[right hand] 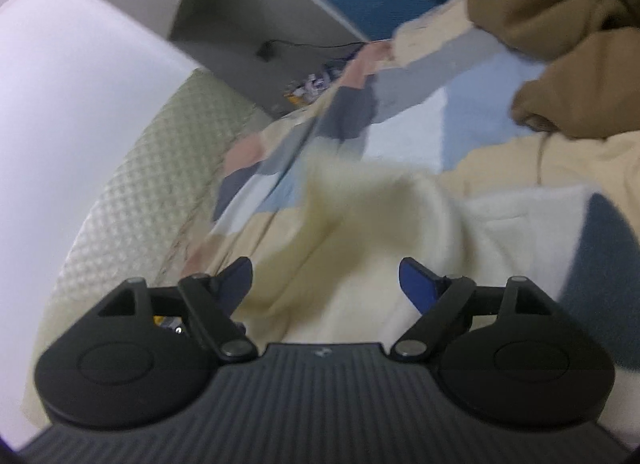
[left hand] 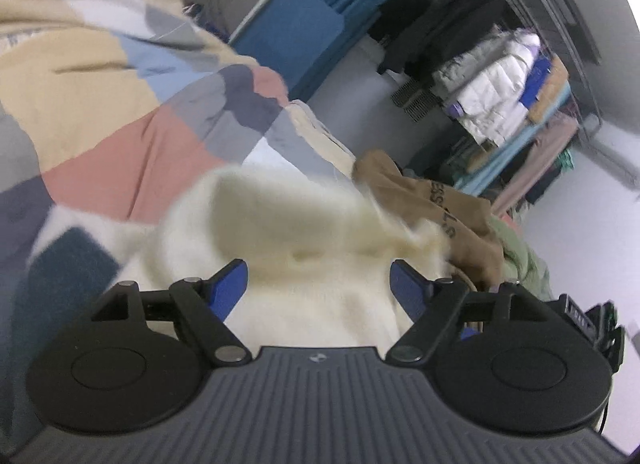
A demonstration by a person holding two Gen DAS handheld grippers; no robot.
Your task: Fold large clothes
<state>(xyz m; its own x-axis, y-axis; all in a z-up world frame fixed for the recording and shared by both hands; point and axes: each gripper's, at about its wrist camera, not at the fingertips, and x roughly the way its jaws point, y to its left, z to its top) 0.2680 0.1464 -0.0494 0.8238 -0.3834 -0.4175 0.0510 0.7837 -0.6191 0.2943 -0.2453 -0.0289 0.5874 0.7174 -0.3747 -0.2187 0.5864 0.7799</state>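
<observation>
Left tongs and right tongs both released, blurred fluffy cream garment seemingly loose between them, on patchwork pastel blanket.

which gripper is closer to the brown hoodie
Left, probably. The brown hoodie lies just beyond the left gripper, off its right finger. From the right gripper it sits farther off, up at the top right past the cream garment.
</observation>
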